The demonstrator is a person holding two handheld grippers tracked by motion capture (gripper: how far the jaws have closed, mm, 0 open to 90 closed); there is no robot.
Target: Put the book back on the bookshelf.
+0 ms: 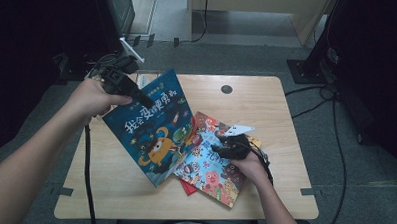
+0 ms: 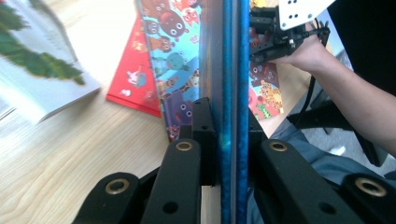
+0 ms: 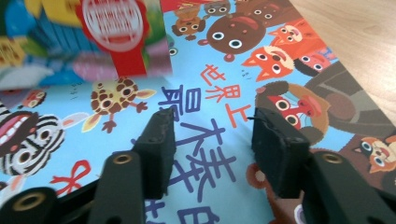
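Note:
My left gripper (image 1: pixel 145 101) is shut on the upper left corner of a dark blue picture book (image 1: pixel 157 131), which tilts up off the wooden table (image 1: pixel 266 109). In the left gripper view the jaws (image 2: pixel 229 122) clamp that book's blue edge (image 2: pixel 232 70). A light blue book with cartoon animals (image 1: pixel 208 169) lies flat beside it, over a red book (image 1: pixel 188 188). My right gripper (image 1: pixel 226 141) hovers over the light blue book. Its jaws (image 3: pixel 212 135) stand open just above the cover (image 3: pixel 205 93) with nothing between them.
A white and green book (image 2: pixel 42 60) lies on the table beyond the red book (image 2: pixel 133 79). A round cable hole (image 1: pixel 226 89) sits near the table's far edge. Black stands and cables surround the table on the grey floor.

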